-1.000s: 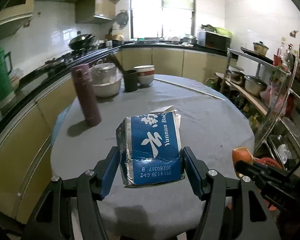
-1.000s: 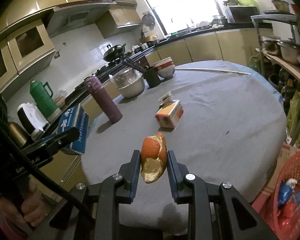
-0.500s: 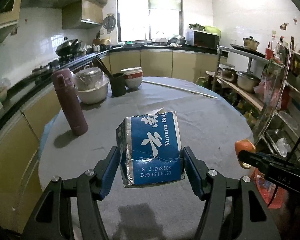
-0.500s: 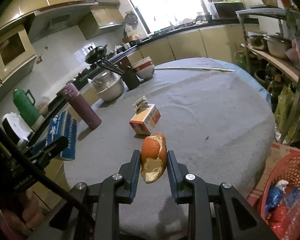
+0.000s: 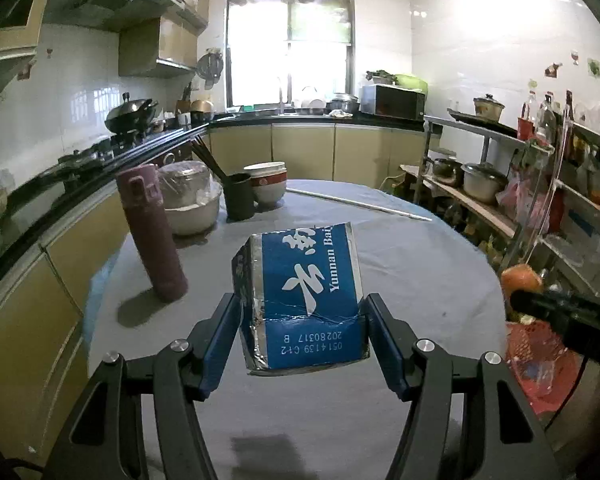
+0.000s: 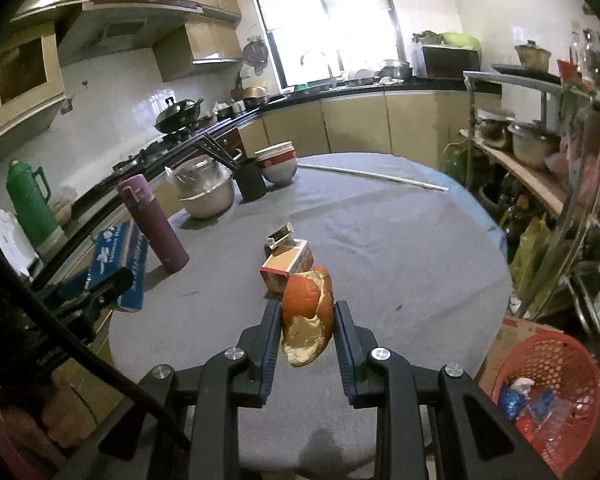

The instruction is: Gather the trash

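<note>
My left gripper (image 5: pixel 302 312) is shut on a blue and silver carton (image 5: pixel 304 300) and holds it above the grey round table (image 5: pixel 400 248). The carton also shows at the left of the right wrist view (image 6: pixel 118 264). My right gripper (image 6: pixel 307 320) is shut on an orange peel (image 6: pixel 307 316), held above the table's near edge. The peel also shows at the right of the left wrist view (image 5: pixel 520 278). A small orange and white box (image 6: pixel 288 264) lies on the table just beyond the peel. A red mesh basket (image 6: pixel 548 392) with trash in it stands on the floor at lower right.
A purple flask (image 6: pixel 154 224), a covered metal bowl (image 6: pixel 206 192), a dark chopstick holder (image 6: pixel 252 180) and stacked bowls (image 6: pixel 280 164) stand at the table's far left. A white rod (image 6: pixel 372 176) lies at the back. Metal shelves (image 6: pixel 548 152) with pots line the right side.
Both grippers have swung to the right while still holding the carton and the peel. The red basket now sits more fully in the right wrist view.
</note>
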`<state>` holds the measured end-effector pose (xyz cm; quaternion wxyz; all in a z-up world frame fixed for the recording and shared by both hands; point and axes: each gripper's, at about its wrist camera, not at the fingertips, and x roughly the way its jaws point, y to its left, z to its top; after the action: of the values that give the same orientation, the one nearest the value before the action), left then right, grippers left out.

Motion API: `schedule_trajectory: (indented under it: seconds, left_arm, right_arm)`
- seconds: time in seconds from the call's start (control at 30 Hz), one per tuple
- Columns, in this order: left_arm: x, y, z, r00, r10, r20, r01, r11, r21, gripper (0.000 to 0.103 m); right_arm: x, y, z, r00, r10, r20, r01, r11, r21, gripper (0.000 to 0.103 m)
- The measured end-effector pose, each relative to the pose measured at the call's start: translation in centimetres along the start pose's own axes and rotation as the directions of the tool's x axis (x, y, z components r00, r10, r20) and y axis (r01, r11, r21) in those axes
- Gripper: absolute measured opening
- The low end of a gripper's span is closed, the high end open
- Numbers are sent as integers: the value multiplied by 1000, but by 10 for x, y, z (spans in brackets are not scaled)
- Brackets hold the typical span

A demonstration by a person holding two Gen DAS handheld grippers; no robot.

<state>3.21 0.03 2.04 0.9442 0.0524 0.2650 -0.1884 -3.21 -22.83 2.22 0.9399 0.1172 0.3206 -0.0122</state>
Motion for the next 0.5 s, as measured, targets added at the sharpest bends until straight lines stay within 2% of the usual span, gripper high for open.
schedule_trajectory:
  seconds: [0.1, 0.3, 0.5]
  left_arm:
    - [5, 9, -2, 999, 48, -25, -47, 999, 5, 65]
    - [18, 27, -6, 990, 100, -98, -107, 992, -66, 65]
    - [25, 23, -3, 975, 167, -147, -181, 980, -84, 65]
  right_arm:
    - [0, 10, 6, 1000, 15, 6, -14, 1000, -25, 28]
    - [18, 16, 15, 997, 77, -21, -78, 996, -38, 28]
    - [36, 15, 13, 986, 155, -62, -158, 986, -58, 28]
